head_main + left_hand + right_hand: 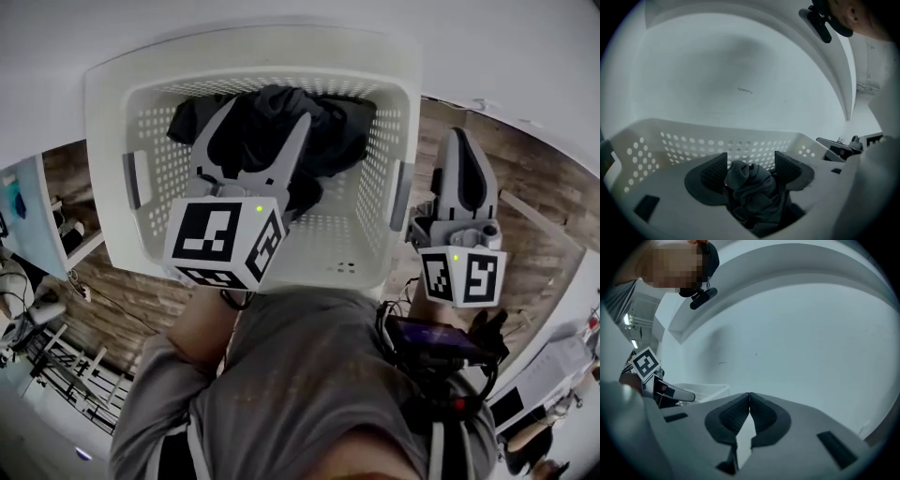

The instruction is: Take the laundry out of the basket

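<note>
— Where is the laundry lying right now?
— The dark crumpled clothing (328, 131) is lying heaped in the far half of the white perforated plastic basket (253, 45), which is sitting over the wood-plank floor (525, 187) by a white wall (281, 14). Your left tongs (262, 117) are reaching in over the near rim, standing wide open, with a fold of cloth rising between them, unpinched.
— And my right?
— Your right tongs (459, 141) are hanging outside, just beside the basket's right wall, closed on nothing. The holed far wall is rising right behind the heap.
</note>
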`<state>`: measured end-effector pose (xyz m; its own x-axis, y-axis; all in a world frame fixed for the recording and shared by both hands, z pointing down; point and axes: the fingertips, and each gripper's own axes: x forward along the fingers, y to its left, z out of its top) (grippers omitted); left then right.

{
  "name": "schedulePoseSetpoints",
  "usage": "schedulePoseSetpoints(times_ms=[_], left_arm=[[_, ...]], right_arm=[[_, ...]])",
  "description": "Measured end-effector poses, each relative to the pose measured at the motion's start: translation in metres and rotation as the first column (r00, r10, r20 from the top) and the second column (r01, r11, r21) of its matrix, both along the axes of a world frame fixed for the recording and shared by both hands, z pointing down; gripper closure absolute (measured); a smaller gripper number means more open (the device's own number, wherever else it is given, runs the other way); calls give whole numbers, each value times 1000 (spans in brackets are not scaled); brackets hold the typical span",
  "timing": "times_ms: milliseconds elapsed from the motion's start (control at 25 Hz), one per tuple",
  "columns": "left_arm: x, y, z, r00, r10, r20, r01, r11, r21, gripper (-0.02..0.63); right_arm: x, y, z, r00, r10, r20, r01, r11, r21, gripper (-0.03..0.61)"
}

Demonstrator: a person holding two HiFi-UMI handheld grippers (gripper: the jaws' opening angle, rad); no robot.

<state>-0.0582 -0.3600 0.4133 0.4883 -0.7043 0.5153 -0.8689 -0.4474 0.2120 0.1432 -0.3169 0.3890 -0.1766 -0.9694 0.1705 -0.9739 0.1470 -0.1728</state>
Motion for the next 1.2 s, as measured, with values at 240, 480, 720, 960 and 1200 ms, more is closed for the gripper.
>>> schedulePoseSetpoints(times_ms=[240,480,720,960,1200], left_arm=[[12,3,34,999,49,14,-46,986,-159,261],[15,3,57,998,39,44,-29,975,-219,259],[12,1,67,993,54,109,-27,971,-237,262],[6,-2,69,987,47,154,-11,975,-222,447],[6,-2,66,984,54,172,-21,982,-188,513]], right_arm=[[3,-11,29,999,14,36,-12,999,-52,571],[10,-17,52,997,23,73,-18,997,-76,571],[11,-14,64,995,29,97,-19,995,-103,571],[14,-12,63,993,37,112,-26,995,-97,571],[22,-5,44,994,47,99,-41,997,-63,571]])
